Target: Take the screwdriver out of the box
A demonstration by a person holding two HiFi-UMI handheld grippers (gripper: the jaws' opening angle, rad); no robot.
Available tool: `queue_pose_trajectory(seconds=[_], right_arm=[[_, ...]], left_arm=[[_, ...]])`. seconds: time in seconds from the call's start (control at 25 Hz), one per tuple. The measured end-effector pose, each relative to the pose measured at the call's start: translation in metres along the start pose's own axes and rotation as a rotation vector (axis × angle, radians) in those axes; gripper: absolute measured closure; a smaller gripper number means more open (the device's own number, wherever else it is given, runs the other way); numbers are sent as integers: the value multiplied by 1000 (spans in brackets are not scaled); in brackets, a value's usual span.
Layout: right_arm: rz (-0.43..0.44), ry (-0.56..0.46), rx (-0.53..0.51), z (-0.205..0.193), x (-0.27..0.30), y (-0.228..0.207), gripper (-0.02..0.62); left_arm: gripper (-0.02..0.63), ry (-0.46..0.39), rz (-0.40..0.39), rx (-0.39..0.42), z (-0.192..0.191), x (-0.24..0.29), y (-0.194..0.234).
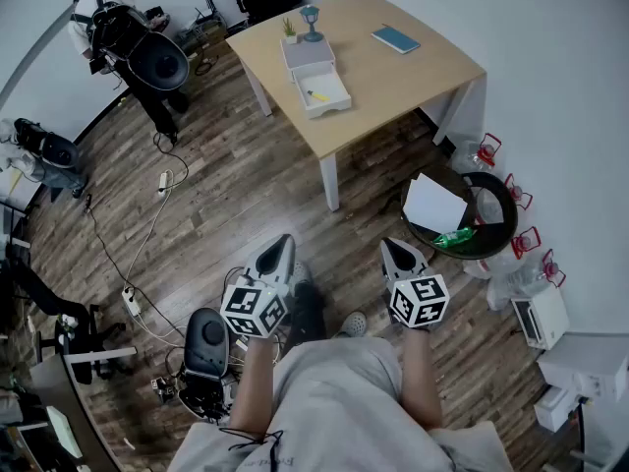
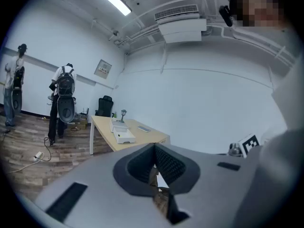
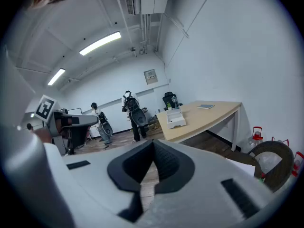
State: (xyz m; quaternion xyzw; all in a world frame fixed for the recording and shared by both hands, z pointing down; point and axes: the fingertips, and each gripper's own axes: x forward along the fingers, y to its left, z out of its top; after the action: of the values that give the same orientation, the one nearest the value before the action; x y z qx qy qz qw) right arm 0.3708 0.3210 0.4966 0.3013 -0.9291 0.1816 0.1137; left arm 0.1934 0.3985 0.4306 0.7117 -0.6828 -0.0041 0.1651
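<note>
So we're standing on the wood floor (image 1: 246, 195) well back from the table (image 1: 393, 82), a gripper in each hand, both held in close to the body and pointing a bit downward toward the far side of the room.

The left gripper (image 1: 280, 242) has its fingers pressed together with nothing between them. The left gripper view shows the two dark pads meeting in a thin seam. The right gripper (image 1: 395, 249) is the same: pads together, nothing pinched.

The screwdriver (image 1: 316, 95) – a little yellow thing – is lying in the pulled-out drawer (image 1: 332, 107) of the white box (image 1: 307, 53), which sits on the left part of the table, far from both grippers. Neither gripper is anywhere near it.

Other stuff on the table:
- a small potted plant (image 1: 289, 29) and a little lamp-shaped ornament (image 1: 311, 18), just behind the box
- a blue notebook (image 1: 395, 38), over toward the far right

On the right, between us and the table leg, there's a round black bin (image 1: 506, 205) with a white sheet of paper (image 1: 434, 205) and a green packet (image 1: 454, 236) in it. A few red lantern-looking things (image 1: 487, 150) line the wall beside it.

Off in the far left corner a person (image 1: 138, 47) with a backpack is standing, and a power strip (image 1: 164, 180) with its cable lies on the floor between them and us. The right gripper view picks up a second person next to that one.
</note>
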Motion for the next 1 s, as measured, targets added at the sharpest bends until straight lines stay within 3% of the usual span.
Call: queue_pose_trajectory(seconds=[0.44,0.56,0.64,0.72,0.84,1.0], right_arm=[[26,-15,-38,6,16,18,591],[39,-12,-29,5,24,24,588],[42,-9,-5,3,29,23,529],[35,-8,22,2,34,18,522],[14,12,44,2,43,7,468],[-22,8,66,18,61,0,468]], left_arm=[[600,41,59,95,-8,-4,15],[597,27,91,78,-6,-7,33],[577,5,99,59,-2,-6,44],[503,-18,101,52,4,0,56],[502,-32,105,48,14,11,76],[502,-27,100,40,26,31,109]])
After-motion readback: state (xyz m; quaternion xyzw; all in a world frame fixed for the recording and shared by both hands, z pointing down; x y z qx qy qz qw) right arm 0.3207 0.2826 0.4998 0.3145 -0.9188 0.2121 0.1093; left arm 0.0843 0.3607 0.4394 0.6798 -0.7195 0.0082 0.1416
